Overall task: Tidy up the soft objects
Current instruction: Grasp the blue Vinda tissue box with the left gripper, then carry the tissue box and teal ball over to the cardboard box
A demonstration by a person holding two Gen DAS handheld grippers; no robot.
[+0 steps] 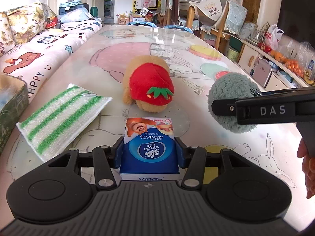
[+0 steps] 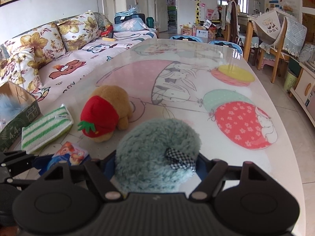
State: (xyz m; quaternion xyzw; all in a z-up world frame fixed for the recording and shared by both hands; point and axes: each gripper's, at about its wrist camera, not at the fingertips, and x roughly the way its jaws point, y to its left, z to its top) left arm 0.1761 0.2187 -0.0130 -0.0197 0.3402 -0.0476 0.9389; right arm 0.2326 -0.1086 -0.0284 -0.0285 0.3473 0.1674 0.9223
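My left gripper (image 1: 149, 150) is shut on a blue Vinda tissue pack (image 1: 149, 147), held just above the table; the pack also shows in the right wrist view (image 2: 68, 157). My right gripper (image 2: 157, 165) is shut on a fluffy grey-green plush ball (image 2: 157, 157) with a checkered bow; the ball also shows at the right of the left wrist view (image 1: 230, 100). A brown plush toy with a red strawberry cap (image 1: 149, 84) lies on the table ahead, also in the right wrist view (image 2: 106, 112). A green-striped white cloth (image 1: 61, 118) lies to its left, also in the right wrist view (image 2: 46, 128).
A green cardboard box (image 2: 17, 122) with something fluffy blue inside stands at the table's left edge, also in the left wrist view (image 1: 11, 108). The table (image 2: 216, 63) has a cartoon cover under glass. A sofa (image 2: 59, 59) runs along the left; chairs and shelves stand at the right.
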